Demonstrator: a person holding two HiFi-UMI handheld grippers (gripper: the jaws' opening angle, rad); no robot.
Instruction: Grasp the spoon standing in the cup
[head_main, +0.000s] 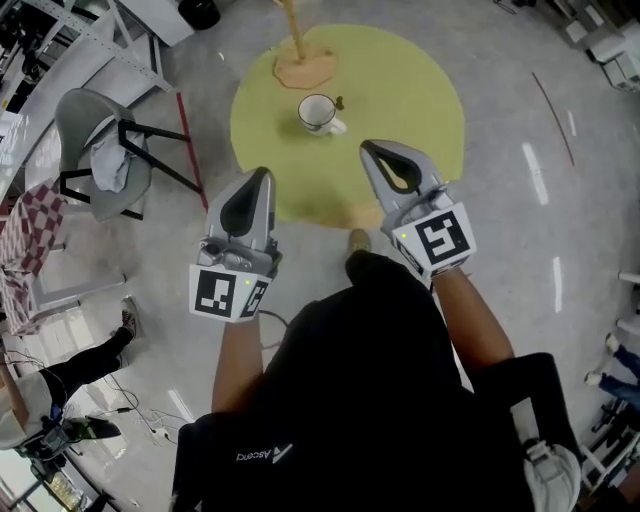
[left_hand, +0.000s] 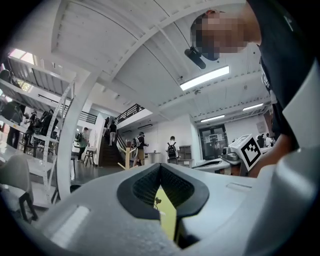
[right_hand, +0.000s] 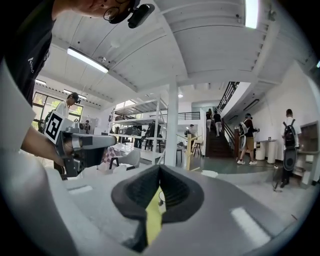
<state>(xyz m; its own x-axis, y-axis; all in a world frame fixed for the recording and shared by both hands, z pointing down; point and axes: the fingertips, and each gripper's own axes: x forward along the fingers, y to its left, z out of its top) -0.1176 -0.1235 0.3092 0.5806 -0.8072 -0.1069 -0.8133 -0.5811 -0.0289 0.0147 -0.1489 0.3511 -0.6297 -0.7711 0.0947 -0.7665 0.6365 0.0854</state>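
A white cup (head_main: 318, 112) stands on the round yellow-green table (head_main: 420, 110), with a thin dark spoon (head_main: 339, 102) upright at its right rim. Both grippers hover at the table's near edge, short of the cup. My left gripper (head_main: 262, 175) is below and left of the cup, its jaws closed tip to tip with nothing between them. My right gripper (head_main: 370, 148) is below and right of the cup, also shut and empty. In the left gripper view the spoon (left_hand: 158, 201) shows as a small silhouette through the gap under the closed tips (left_hand: 160, 166). The right gripper (right_hand: 159, 167) points at the table too.
A tan wooden stand (head_main: 305, 68) rises from the table's far side, just behind the cup. A grey chair (head_main: 100, 140) with a cloth on it stands to the left on the concrete floor. The person's legs and feet fill the bottom of the head view. Other people stand far off.
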